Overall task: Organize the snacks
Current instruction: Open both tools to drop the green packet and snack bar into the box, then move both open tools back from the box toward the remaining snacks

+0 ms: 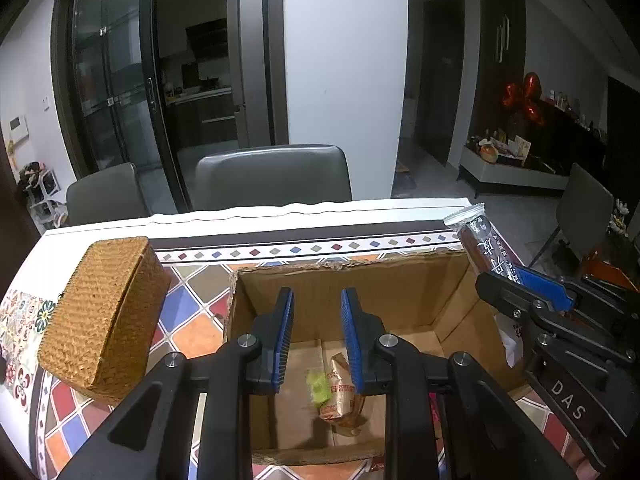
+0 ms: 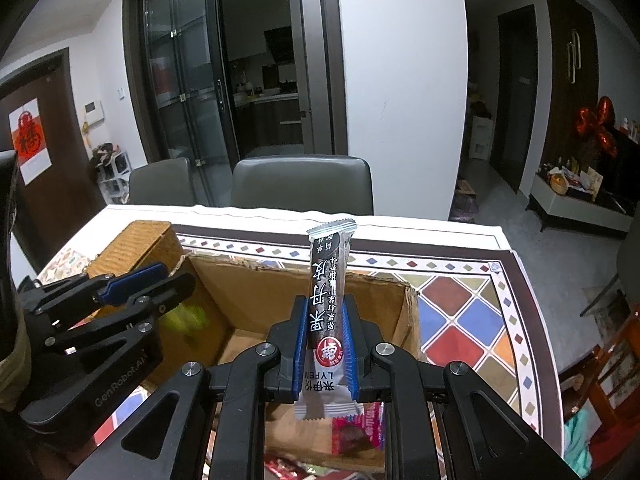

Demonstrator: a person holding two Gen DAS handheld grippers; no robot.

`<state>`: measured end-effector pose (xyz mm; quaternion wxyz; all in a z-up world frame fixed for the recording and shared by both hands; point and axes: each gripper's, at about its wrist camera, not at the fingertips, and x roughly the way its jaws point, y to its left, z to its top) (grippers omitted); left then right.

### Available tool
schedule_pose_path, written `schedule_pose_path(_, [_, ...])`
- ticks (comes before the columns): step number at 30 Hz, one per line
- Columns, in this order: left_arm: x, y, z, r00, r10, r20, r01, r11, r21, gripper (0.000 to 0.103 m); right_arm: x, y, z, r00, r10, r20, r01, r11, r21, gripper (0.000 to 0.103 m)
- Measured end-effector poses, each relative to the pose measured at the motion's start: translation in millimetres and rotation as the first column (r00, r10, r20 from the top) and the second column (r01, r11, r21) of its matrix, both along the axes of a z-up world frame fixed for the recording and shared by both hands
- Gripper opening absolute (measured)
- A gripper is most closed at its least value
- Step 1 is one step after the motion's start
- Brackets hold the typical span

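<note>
An open cardboard box (image 1: 400, 280) (image 2: 260, 284) stands on the patterned tablecloth. On its floor lie a tan biscuit packet (image 1: 340, 396) and a small green snack (image 1: 318, 388), which looks blurred. My left gripper (image 1: 317, 300) is open and empty above the box; it also shows in the right wrist view (image 2: 148, 280). My right gripper (image 2: 325, 308) is shut on a long dark fruit-leather bar (image 2: 328, 292), held upright at the box's right side; the bar (image 1: 484, 240) and gripper (image 1: 532, 288) also show in the left wrist view.
A woven straw box (image 1: 104, 316) (image 2: 136, 248) stands left of the cardboard box. Red and pink snack packets (image 2: 360, 428) lie near the front edge. Two grey chairs (image 1: 272, 176) stand behind the table. The table's right edge (image 2: 536, 320) is close.
</note>
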<state>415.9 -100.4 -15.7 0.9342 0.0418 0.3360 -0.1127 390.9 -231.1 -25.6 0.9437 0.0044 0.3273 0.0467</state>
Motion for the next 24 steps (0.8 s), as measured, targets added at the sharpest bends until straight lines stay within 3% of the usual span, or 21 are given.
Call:
schedule_pose_path(2, [0.2, -1.0, -0.9, 1.0, -0.002, -0.002, 0.002, 1.0, 0.008, 0.032, 1.3, 0.2, -0.9, 1.0, -0.006, -0.002, 0.006, 1.0, -0.006, 0.018])
schedule_pose_path(3, [0.6, -0.8, -1.1, 1.0, 0.001, -0.001, -0.001, 1.0, 0.011, 0.041, 2.9, 0.7, -1.0, 1.0, -0.011, -0.006, 0.011, 1.0, -0.012, 0.019])
schedule_pose_path(5, [-0.9, 1.0, -0.2, 1.0, 0.013, 0.004, -0.013, 1.0, 0.012, 0.051, 4.2, -0.2, -1.1, 1.0, -0.026, -0.009, 0.026, 0.999, -0.019, 0.039])
schedule_pose_path(6, [-0.7, 2.2, -0.2, 1.0, 0.017, 0.005, -0.017, 1.0, 0.013, 0.055, 3.2, -1.5, -0.3, 0.999, -0.033, -0.002, 0.033, 0.999, -0.019, 0.055])
schedule_pose_path(7, [-1.5, 2.9, 0.5, 1.0, 0.022, 0.009, -0.022, 1.0, 0.016, 0.059, 1.8, -2.5, 0.9, 0.999, -0.04, 0.008, 0.04, 0.999, -0.02, 0.062])
schedule_pose_path(11, [-5.5, 6.6, 3.9, 0.999, 0.041, 0.018, -0.041, 0.999, 0.022, 0.067, -0.2, -5.9, 2.1, 0.998, -0.055, 0.011, 0.055, 0.998, -0.02, 0.063])
schedule_pose_path(13, [-8.3, 10.3, 5.7, 0.998, 0.056, 0.025, -0.056, 0.998, 0.022, 0.078, -1.0, -7.1, 3.1, 0.998, -0.064, 0.01, 0.064, 0.998, -0.023, 0.063])
schedule_pose_path(16, [-13.1, 14.6, 7.6, 0.997, 0.071, 0.035, -0.072, 0.997, 0.028, 0.079, -5.3, -7.9, 6.4, 0.997, -0.076, 0.017, 0.076, 0.997, -0.025, 0.07])
schedule_pose_path(24, [-36.9, 21.6, 19.9, 0.995, 0.082, 0.052, -0.084, 0.996, 0.025, 0.082, -26.4, -3.1, 21.4, 0.996, -0.071, 0.047, 0.072, 0.997, -0.027, 0.07])
